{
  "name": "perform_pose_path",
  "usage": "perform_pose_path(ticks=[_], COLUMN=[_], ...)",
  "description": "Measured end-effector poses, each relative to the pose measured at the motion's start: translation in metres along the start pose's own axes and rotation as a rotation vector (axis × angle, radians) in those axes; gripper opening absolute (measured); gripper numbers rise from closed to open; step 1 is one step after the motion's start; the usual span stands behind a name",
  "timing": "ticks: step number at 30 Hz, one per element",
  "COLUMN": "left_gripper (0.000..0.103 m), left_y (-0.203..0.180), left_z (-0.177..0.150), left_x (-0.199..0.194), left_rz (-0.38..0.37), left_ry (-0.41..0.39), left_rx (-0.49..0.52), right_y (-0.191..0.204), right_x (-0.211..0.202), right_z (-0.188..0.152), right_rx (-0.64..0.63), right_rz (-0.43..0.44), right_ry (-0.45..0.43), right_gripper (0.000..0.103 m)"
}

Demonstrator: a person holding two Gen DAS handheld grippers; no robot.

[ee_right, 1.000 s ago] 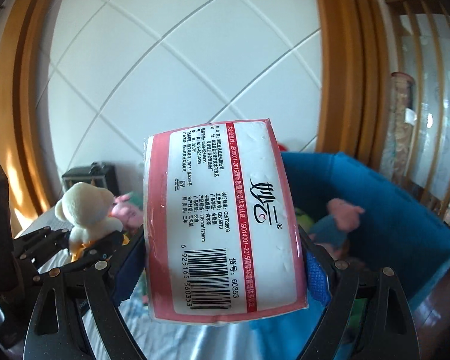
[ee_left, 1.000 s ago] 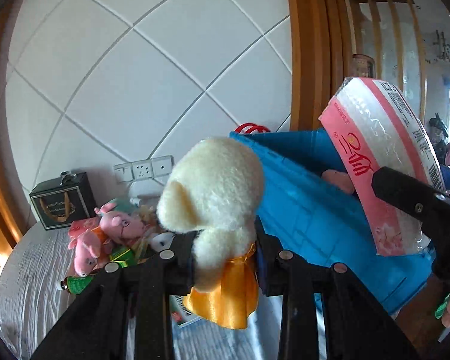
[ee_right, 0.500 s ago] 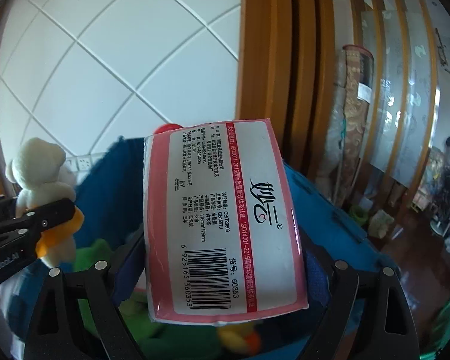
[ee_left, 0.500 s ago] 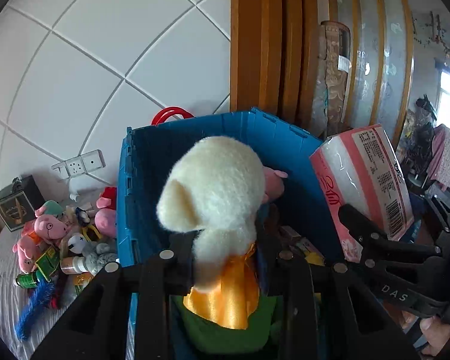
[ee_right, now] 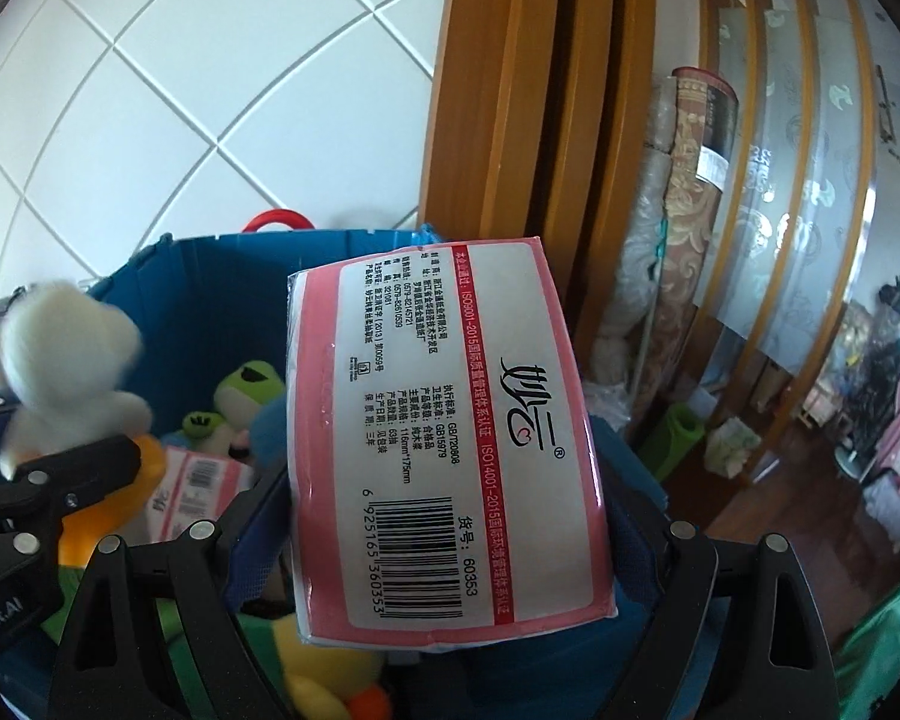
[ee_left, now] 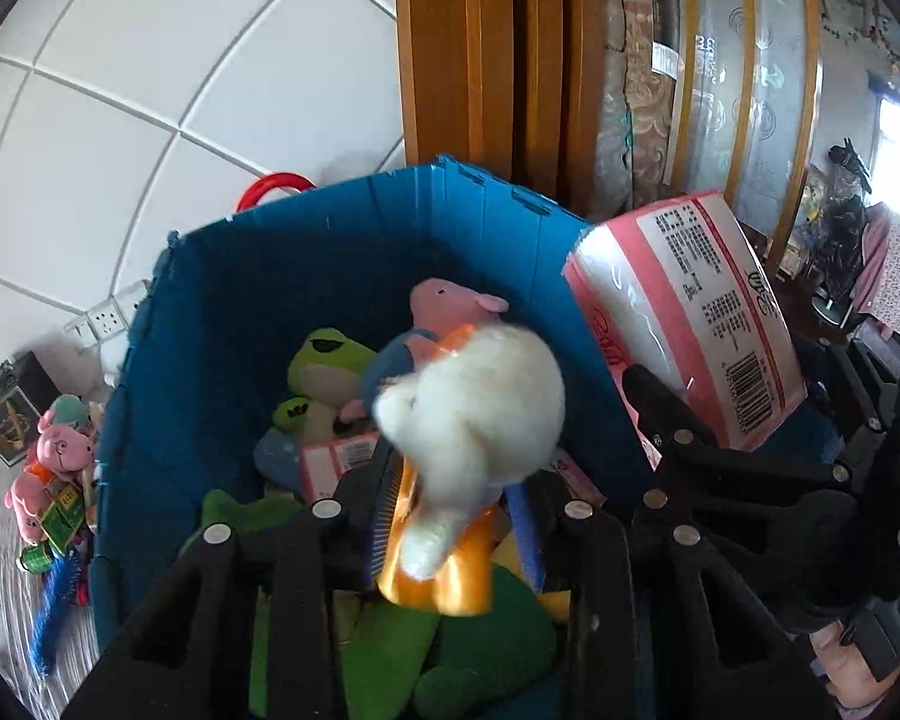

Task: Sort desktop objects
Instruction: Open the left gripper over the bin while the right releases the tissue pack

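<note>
At the far left of the left wrist view, a strip of the desk shows, covered with a pale, finely striped cloth. A small heap of things lies on it: a pink pig plush on top of another pink plush, a green printed box and a green can below them, and a blue bristly brush nearest the camera. At the desk's far edge, against the tiled wall, stands a dark gift box. The blue crate rises just beside the heap; its base is hidden, so what carries it cannot be told.
</note>
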State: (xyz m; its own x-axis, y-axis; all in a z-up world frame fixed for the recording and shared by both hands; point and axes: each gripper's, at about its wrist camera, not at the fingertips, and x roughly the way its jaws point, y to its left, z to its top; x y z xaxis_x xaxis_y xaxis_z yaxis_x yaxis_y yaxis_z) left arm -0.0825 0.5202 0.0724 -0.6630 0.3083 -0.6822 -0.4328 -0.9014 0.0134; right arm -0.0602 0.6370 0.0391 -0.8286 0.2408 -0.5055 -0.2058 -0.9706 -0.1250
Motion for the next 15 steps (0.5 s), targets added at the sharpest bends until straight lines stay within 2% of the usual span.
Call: perform_pose_path(ticks=[1,5,9,15], left_gripper=[0.040,0.046,0.056,0.057], left_y=[-0.0022,-0.0045,-0.0027,0.0024], left_z=[0.0007,0.0011,0.0016,0.0003], left_x=[0.0023,0.0028,0.0019,-0.0016], left_rz=[0.002,0.007,0.008,0.027], left_ry=[0.008,-0.004,-0.021,-0.036], left_rx=[0.000,-0.001,-0.020,-0.030], right_y=[-0.0009,-0.0013,-0.0048,-0.0060], right_x=[0.0012,0.0061,0.0071,0.0040], right_z=[0.0007,0.0025,0.0043,0.0055], right_rx=[-0.007,-0.034,-0.039,-0.041], right_rz=[0.000,-0.034,-0.039,-0.036], right_ry=[0.000,0.013,0.014,0.009], right_gripper=[0.090,0.091,0.093,0.102])
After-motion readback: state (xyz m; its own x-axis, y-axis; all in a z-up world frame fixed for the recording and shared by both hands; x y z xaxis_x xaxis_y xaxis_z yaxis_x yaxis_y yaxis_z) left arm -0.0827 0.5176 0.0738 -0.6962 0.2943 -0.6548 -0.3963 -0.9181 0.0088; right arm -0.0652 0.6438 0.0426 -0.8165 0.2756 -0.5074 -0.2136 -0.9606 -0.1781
